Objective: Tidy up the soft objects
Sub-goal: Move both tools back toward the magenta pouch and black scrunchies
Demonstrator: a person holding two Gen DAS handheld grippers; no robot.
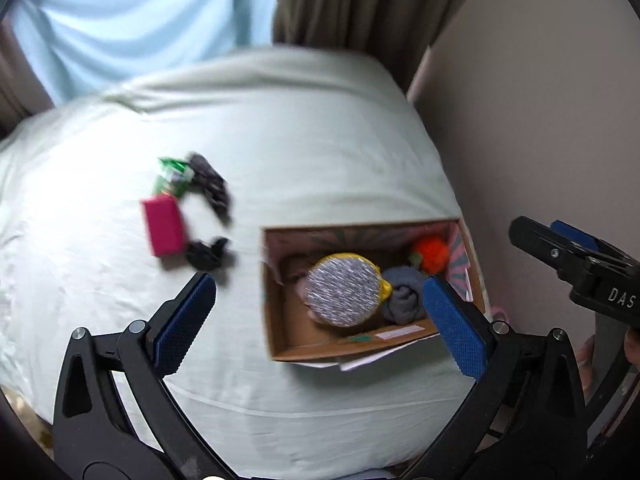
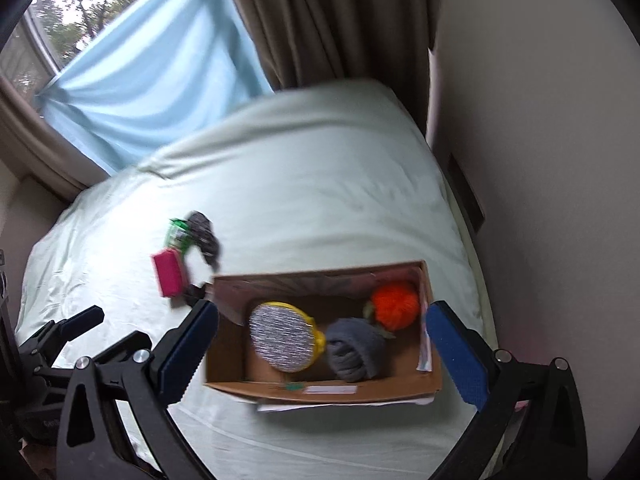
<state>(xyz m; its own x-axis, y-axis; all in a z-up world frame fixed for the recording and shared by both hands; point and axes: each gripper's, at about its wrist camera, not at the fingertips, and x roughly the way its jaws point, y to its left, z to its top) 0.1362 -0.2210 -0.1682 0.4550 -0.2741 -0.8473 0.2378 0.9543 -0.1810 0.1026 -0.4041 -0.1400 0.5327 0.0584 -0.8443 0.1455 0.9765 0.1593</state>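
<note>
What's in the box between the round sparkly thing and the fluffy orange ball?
A rolled-up grey cloth sits between the round silver sponge and the orange ball inside the cardboard box. Both wrist views show it, the right one best.

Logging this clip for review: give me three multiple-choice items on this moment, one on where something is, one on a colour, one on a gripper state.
1. Where is the orange pompom?
A. on the bed sheet
B. in the cardboard box
C. held by a gripper

2. What colour is the block lying on the sheet outside the box?
A. pink
B. white
C. brown

3. How is the left gripper?
A. shut on a sock
B. open, holding nothing
C. shut on the box edge

Answers: 1 B, it sits in the box's far right corner. 2 A, a bright pink block beside the green packet. 3 B, its blue pads stand wide apart with nothing between them.
</note>
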